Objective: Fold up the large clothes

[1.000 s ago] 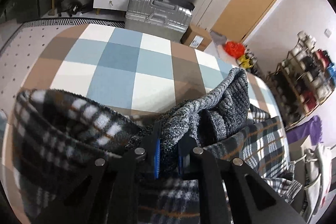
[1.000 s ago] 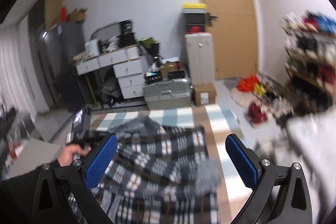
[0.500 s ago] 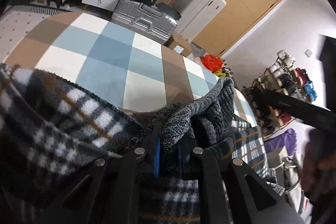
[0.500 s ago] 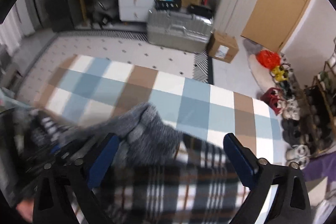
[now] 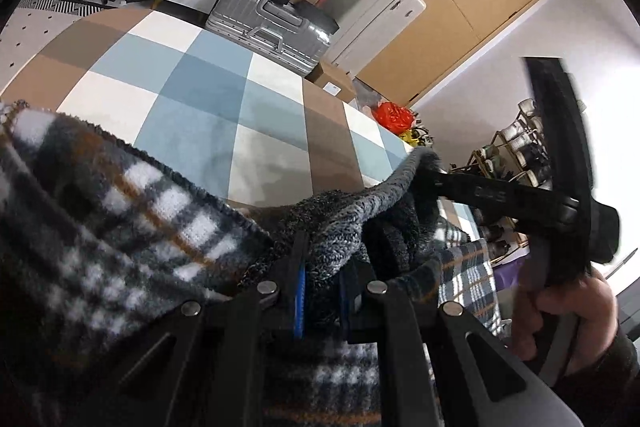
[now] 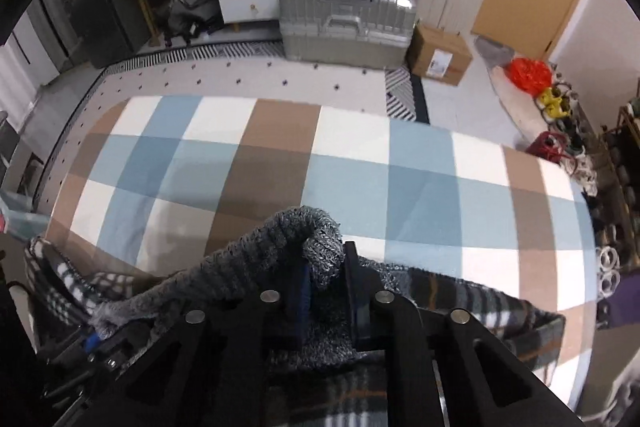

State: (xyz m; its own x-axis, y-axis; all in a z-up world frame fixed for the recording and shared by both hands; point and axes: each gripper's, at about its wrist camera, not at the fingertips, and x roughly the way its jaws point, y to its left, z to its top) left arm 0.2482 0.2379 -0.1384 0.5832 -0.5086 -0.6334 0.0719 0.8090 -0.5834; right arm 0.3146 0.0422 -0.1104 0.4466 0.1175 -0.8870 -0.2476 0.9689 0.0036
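A big plaid coat [image 5: 120, 227] with a gray knit collar [image 5: 340, 227] lies bunched at the near edge of a checked bed [image 6: 280, 163]. The rest of the bed is bare.

The left gripper [image 5: 323, 291] is closed tight on the collar. The knit is pinched between its blue pads. The right gripper [image 6: 326, 287] has just been closing, and now it too squeezes a fold of the gray knit between its pads. In the left view you can see the right hand [image 5: 560, 315] holding its tool, with the tool's tip reaching into the far end of the collar.

So both tongs hold the collar, a little apart from each other. This looks like the start of the job: grab the top of the coat with two hands.

Next, I think the hands need to lift and pull apart, so the coat hangs open and straight. Then they can lay it flat on the bed. The coat looks thick and heavy, so the thin knit edge could slip out of the pads.
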